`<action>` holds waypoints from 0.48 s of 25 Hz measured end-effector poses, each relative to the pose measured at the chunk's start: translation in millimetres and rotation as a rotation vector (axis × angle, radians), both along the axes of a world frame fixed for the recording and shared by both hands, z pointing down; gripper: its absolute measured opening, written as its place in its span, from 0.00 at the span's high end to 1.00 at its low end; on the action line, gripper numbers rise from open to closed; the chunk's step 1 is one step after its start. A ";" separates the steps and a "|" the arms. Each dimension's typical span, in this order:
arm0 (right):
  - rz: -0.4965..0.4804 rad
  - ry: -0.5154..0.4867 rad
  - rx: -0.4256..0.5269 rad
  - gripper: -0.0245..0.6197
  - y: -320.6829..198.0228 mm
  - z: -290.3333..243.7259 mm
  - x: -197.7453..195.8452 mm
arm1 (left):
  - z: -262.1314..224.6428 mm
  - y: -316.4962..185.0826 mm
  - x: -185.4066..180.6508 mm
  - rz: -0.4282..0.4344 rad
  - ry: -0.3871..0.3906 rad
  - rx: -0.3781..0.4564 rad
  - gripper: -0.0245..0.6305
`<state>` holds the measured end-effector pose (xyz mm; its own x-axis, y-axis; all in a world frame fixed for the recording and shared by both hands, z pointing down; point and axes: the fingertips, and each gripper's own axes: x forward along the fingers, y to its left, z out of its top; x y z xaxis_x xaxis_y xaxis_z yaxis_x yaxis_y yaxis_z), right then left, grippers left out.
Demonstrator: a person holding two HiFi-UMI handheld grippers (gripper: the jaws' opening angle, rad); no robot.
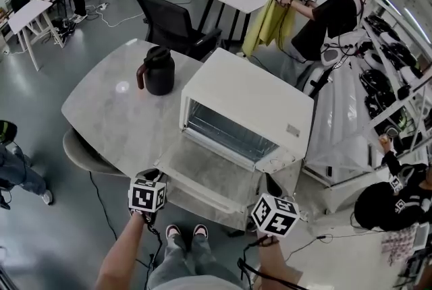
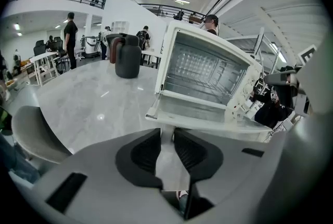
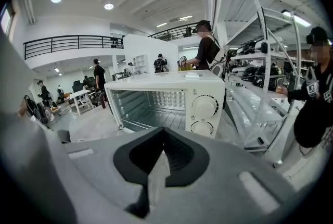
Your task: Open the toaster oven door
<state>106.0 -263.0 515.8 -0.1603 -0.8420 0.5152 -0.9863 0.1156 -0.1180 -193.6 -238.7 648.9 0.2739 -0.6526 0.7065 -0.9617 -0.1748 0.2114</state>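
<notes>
A white toaster oven (image 1: 250, 103) stands on the grey marble table (image 1: 115, 103) with its door (image 1: 209, 177) folded down flat toward me and the wire rack inside showing. My left gripper (image 1: 152, 179) is at the door's front left corner. In the left gripper view the oven (image 2: 208, 72) and its lowered door (image 2: 203, 113) fill the middle. A white piece of the door's handle (image 2: 166, 139) sits between the left gripper's (image 2: 167, 137) pads, which stand a little apart on it. My right gripper (image 1: 273, 204) hangs off the door's right corner, shut (image 3: 164, 134) and empty, facing the oven (image 3: 171, 92).
A black jug (image 1: 157, 71) stands on the table behind the oven. A black office chair (image 1: 172, 22) is at the far side and a grey chair (image 1: 84, 154) at the left edge. A white shelf rack (image 1: 351, 113) and several people stand to the right.
</notes>
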 end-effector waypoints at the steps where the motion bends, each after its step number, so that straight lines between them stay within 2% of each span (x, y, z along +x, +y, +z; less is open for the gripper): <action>1: 0.000 0.000 -0.005 0.95 0.0 2.0 0.4 | 1.8 1.4 0.1 0.004 -0.005 -0.004 0.84; 12: -0.006 -0.009 -0.057 0.95 -9.1 29.9 -6.3 | 17.3 5.3 -0.8 0.035 -0.022 0.007 0.84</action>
<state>99.7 -272.1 545.7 -0.1696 -0.8105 0.5607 -0.9845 0.1140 -0.1330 -194.4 -233.4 666.2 0.2806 -0.6480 0.7081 -0.9595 -0.2095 0.1884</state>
